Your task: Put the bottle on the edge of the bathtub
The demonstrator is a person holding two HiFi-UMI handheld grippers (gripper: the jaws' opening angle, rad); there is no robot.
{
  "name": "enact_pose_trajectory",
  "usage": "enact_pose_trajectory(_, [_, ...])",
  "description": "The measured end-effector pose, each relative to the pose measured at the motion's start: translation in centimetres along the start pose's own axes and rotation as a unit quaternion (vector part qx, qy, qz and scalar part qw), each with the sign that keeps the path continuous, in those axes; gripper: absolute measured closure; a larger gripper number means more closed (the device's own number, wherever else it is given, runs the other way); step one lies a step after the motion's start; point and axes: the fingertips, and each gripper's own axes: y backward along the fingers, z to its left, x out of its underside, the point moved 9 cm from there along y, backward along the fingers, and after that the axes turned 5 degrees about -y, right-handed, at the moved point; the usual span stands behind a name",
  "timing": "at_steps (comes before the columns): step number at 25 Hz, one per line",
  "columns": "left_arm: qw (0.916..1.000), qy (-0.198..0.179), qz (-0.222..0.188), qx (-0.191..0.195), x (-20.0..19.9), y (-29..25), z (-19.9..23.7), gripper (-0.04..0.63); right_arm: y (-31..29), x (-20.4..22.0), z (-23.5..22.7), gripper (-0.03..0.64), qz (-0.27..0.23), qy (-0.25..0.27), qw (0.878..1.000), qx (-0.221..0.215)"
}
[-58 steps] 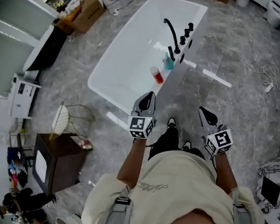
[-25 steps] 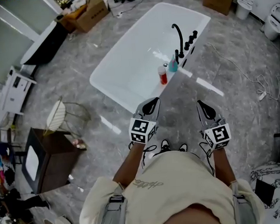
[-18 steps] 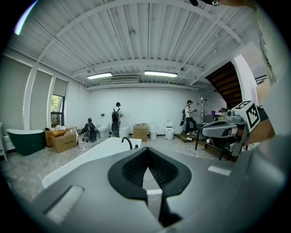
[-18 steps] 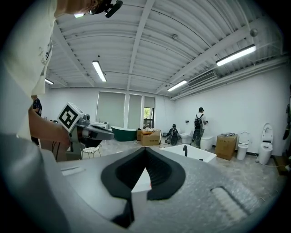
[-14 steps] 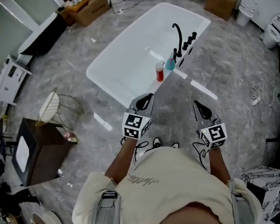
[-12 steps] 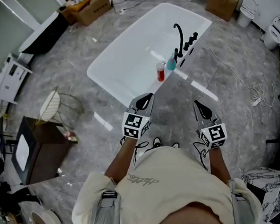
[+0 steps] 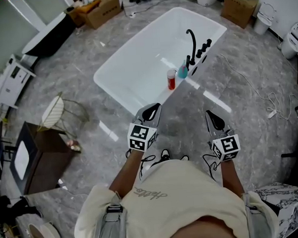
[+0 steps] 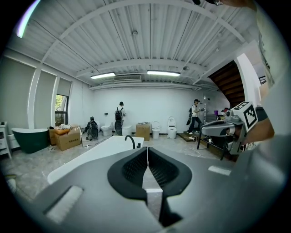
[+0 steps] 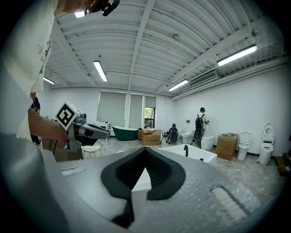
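One small red bottle with a pale cap stands on the near long edge of the white oval bathtub, upright as far as I can tell from above. Just beside it along the same edge sits a teal bottle, and past that rises the curved black tap with its row of black knobs.

My left gripper hangs over the grey marbled floor, short of the tub and well apart from the red bottle. Its own view shows its black pads pressed together with nothing between them. My right gripper is level with it, further from the tub, its pads meeting at the tips and likewise empty.

Further out, a brown cardboard box sits beyond the tub's far end.
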Motion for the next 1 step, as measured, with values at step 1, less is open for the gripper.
enact_pose_trajectory(1, [1.0, 0.0, 0.002, 0.001, 0.19, 0.08, -0.04, 0.57, 0.06, 0.13, 0.03, 0.615, 0.001, -0.001, 1.0, 0.001])
